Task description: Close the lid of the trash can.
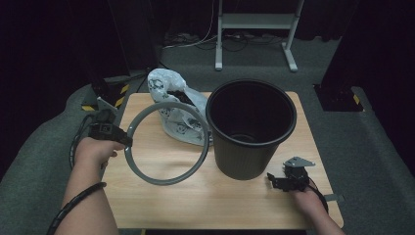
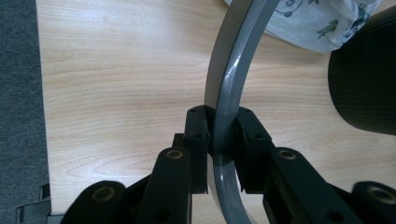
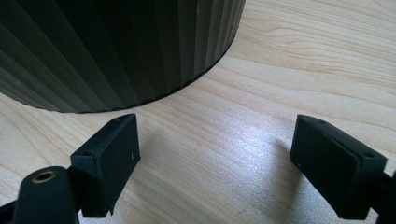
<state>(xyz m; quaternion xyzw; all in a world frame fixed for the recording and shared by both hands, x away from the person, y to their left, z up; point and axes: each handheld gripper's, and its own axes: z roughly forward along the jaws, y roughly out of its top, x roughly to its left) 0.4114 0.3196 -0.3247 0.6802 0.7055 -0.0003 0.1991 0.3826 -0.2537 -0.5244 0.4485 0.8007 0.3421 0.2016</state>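
A grey plastic ring (image 1: 166, 142) hangs tilted above the left half of the wooden table (image 1: 161, 205). My left gripper (image 1: 128, 142) is shut on the ring's left rim, and in the left gripper view both jaws pinch the grey band (image 2: 224, 126) at my left gripper (image 2: 223, 140). A black ribbed waste bin (image 1: 250, 127) stands upright at the table's middle right, empty inside. My right gripper (image 1: 274, 180) rests open on the table by the bin's front right base. In the right gripper view the bin wall (image 3: 116, 46) rises just beyond my right gripper (image 3: 215, 158).
A white printed plastic bag (image 1: 177, 105) lies behind the ring, against the bin's left side; it also shows as the bag (image 2: 322, 23) in the left gripper view. A white metal stand (image 1: 254, 29) is on the floor beyond the table. Grey carpet surrounds the table.
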